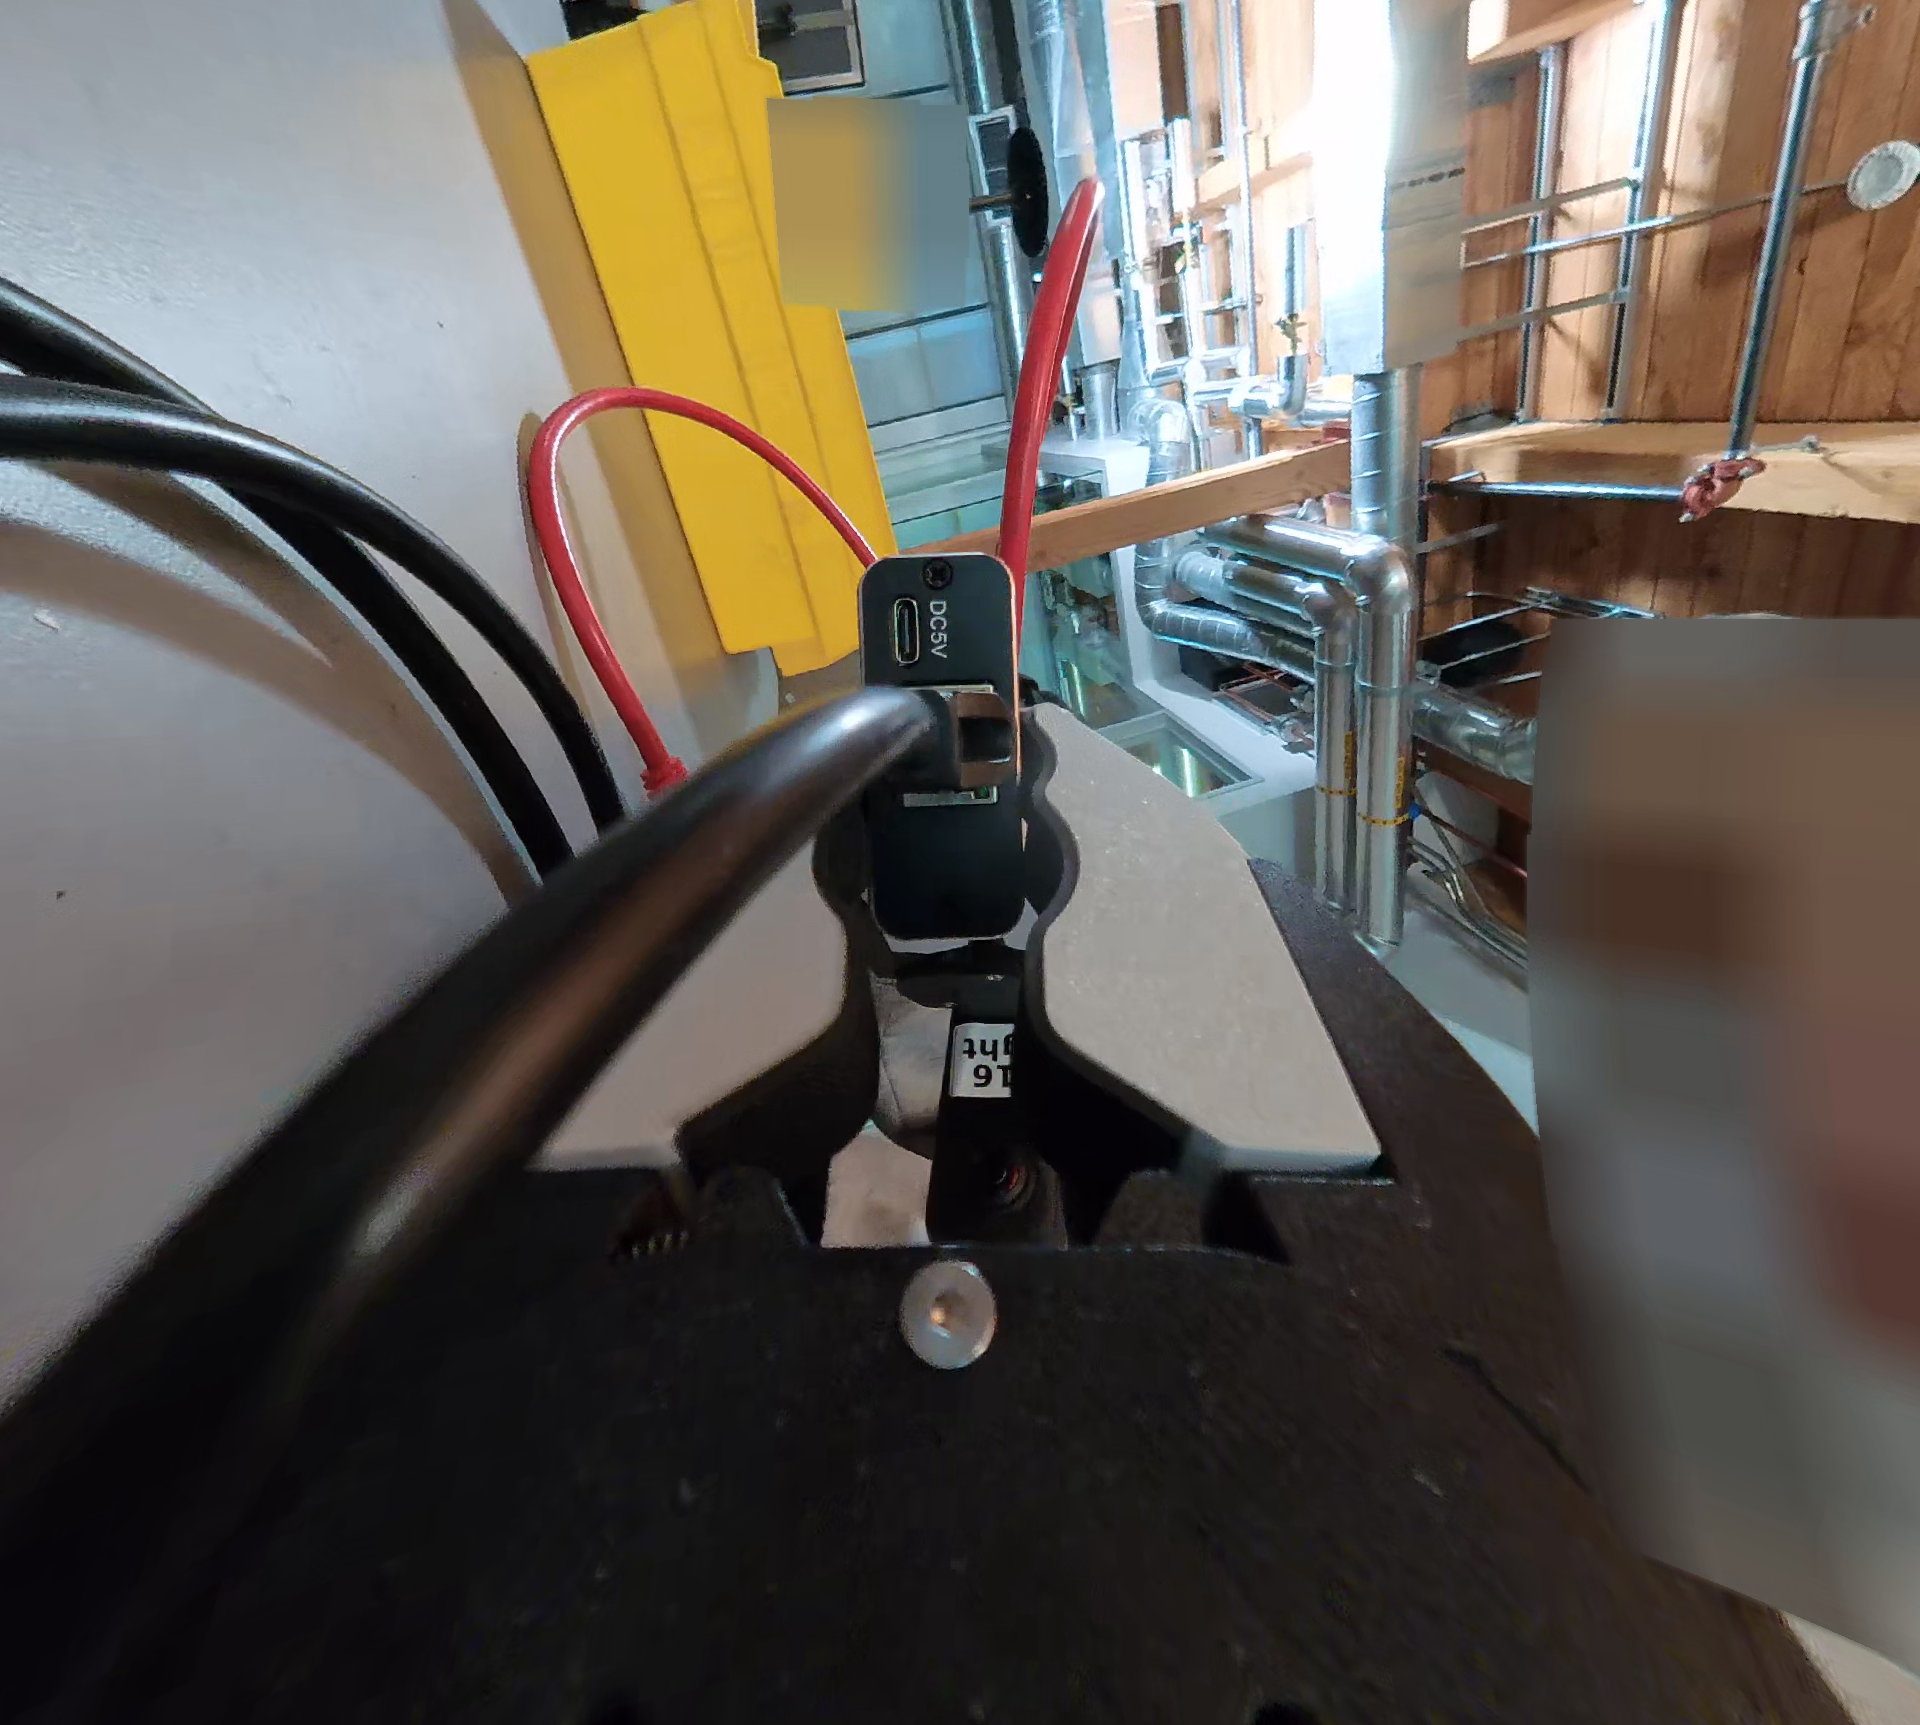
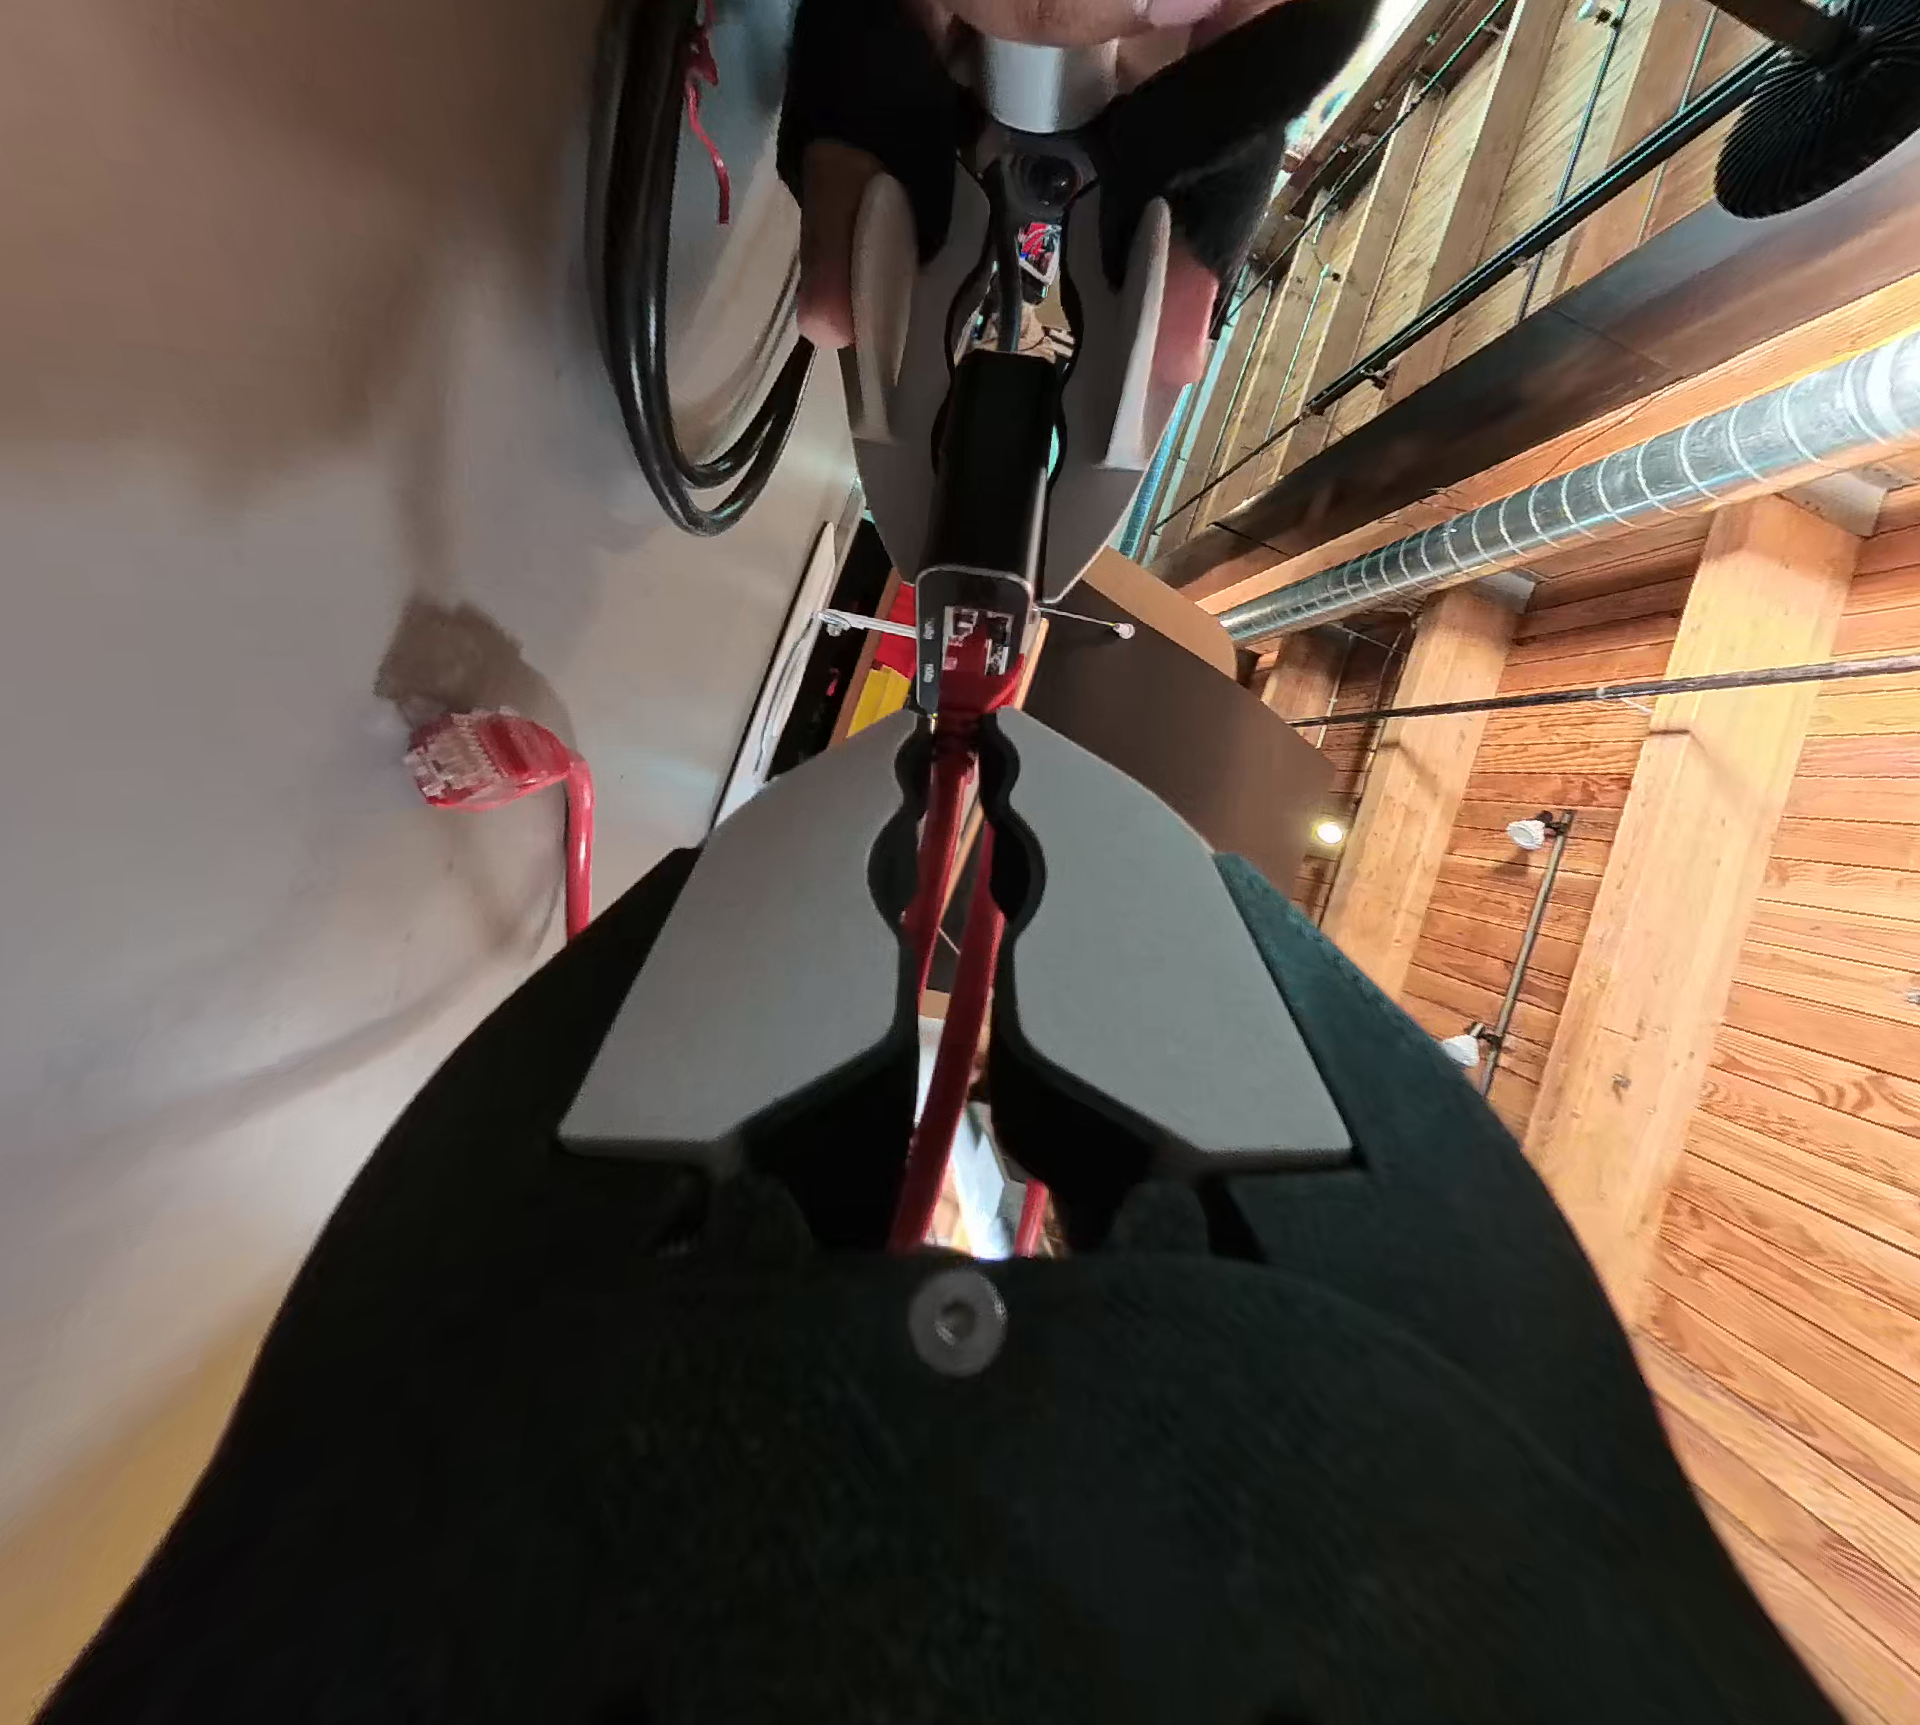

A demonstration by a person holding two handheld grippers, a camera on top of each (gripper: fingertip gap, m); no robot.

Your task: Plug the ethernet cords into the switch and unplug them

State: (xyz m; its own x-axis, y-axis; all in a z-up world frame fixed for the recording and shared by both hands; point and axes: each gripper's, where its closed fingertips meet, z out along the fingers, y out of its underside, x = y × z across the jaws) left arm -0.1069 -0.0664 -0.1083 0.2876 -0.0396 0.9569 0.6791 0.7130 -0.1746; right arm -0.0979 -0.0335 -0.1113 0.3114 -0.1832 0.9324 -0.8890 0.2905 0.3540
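Observation:
My left gripper (image 1: 940,802) is shut on a small black switch (image 1: 940,636) and holds it in the air. A black cord (image 1: 644,906) is plugged into the switch's near face. In the right wrist view the switch (image 2: 987,470) sits between the left gripper's fingers (image 2: 883,345), with a hand above them. My right gripper (image 2: 954,725) is shut on a red ethernet cord (image 2: 940,906) just behind its plug (image 2: 971,662). That plug sits in the switch's facing port; how deep is unclear. The cord's other red plug (image 2: 468,756) lies loose on the white table.
The white table (image 1: 260,221) fills the left of both views. A yellow bin (image 1: 686,304) stands on it. A coil of black cable (image 2: 644,325) lies near the switch. The red cord loops (image 1: 582,470) behind the switch. Wooden walls and metal ducts lie beyond.

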